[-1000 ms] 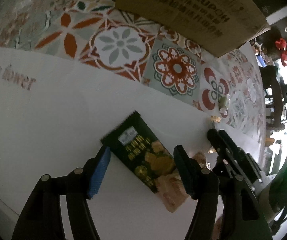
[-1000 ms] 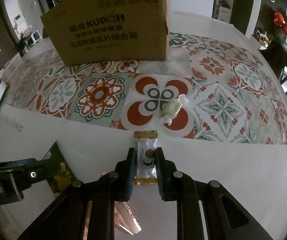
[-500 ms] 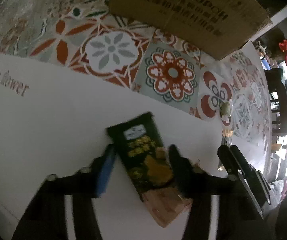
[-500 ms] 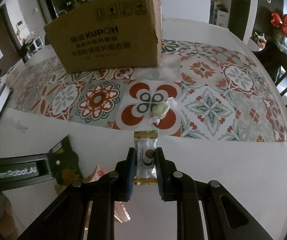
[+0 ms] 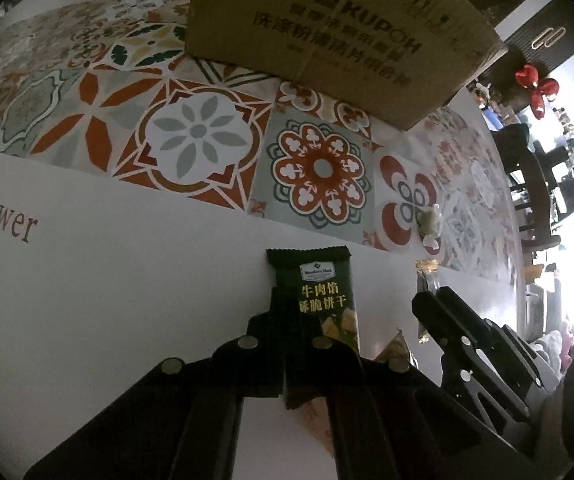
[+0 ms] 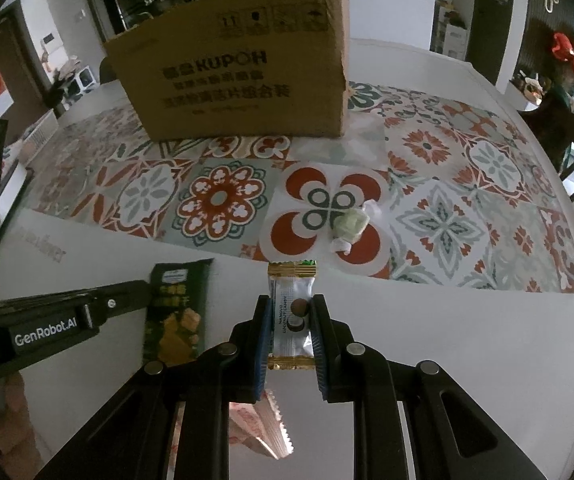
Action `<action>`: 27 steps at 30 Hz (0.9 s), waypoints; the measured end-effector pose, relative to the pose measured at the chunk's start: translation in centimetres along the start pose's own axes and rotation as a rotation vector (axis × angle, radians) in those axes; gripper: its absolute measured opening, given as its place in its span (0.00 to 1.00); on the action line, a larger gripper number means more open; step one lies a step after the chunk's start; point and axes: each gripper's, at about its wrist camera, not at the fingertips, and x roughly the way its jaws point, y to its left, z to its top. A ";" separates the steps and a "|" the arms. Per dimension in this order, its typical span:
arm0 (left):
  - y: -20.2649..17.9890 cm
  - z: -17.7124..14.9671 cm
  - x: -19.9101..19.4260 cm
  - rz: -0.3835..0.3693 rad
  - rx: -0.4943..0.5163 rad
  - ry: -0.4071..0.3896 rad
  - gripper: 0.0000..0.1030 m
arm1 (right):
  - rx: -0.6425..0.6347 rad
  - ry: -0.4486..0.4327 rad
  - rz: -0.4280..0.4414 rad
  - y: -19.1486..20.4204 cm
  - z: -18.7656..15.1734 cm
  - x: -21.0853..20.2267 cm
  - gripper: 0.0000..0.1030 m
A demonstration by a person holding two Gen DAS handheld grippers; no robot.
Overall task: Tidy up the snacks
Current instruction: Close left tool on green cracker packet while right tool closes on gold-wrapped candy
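Snacks are both in hand right now: the left gripper [image 5: 287, 316] has just been closing and is now pinched flat on the dark green foil cracker packet [image 5: 325, 300], and the right gripper [image 6: 290, 314] is clamped across the middle of the small white candy sachet with gold crimped ends [image 6: 290, 312]. Both sit on the near side of the brown cardboard box [image 6: 239, 80], well short of it. I'd guess they're featherlight, crinkly and slippery, crackers crushable, so hold mid-body, not the seals. A loose green wrapped candy [image 6: 351, 222] lies between sachet and box; otherwise there's plenty of open table [image 6: 467, 340].
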 end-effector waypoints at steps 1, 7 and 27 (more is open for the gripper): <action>-0.1 -0.1 0.0 0.009 0.019 0.010 0.02 | 0.000 -0.001 0.005 0.0 0.0 -0.1 0.20; -2.3 -0.3 0.4 0.087 0.092 0.038 0.63 | 0.011 -0.004 0.010 -0.5 -0.3 -0.5 0.20; -5.6 0.0 2.8 0.256 0.122 0.009 0.46 | 0.060 -0.030 -0.002 -3.0 -1.4 -1.5 0.20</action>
